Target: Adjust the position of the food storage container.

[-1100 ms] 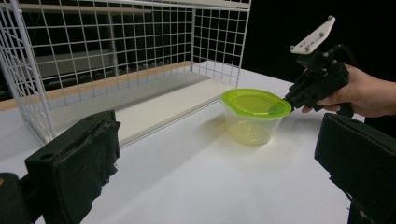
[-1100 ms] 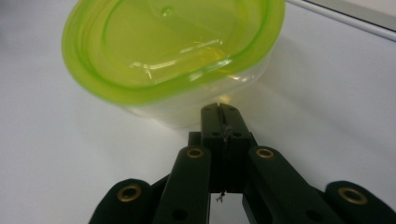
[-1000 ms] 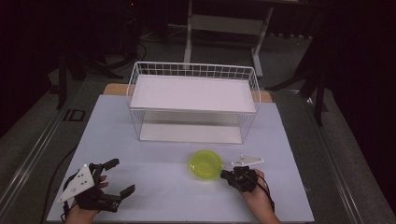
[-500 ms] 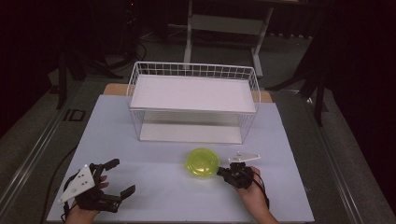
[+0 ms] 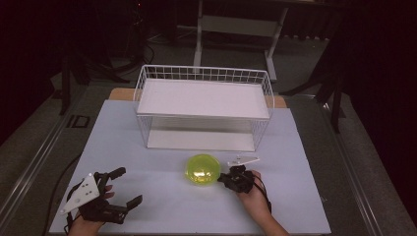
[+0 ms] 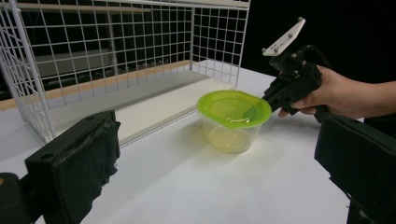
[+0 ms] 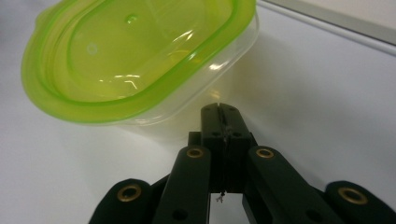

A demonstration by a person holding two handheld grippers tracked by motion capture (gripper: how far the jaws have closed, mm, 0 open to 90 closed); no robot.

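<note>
From where I'm sitting, the clear plastic container with the lime-green lid (image 5: 202,169) is on the white table (image 5: 147,196), out in front of the white wire basket (image 5: 204,108) and a bit right of centre; lid's on, tub looks empty as far as I can tell. My right gripper (image 5: 223,179) is low on the table just beside the tub's right side; in the right gripper view its jaws are pressed flat together, tips right up against the clear wall under the lid's rim, pinching nothing that I can see. The left gripper (image 5: 129,186) is well apart from all that, down at the near-left corner of the table; jaws spread wide, nothing between them, and the left gripper view looks across at the tub (image 6: 233,119) and the other hand (image 6: 336,91).
</note>
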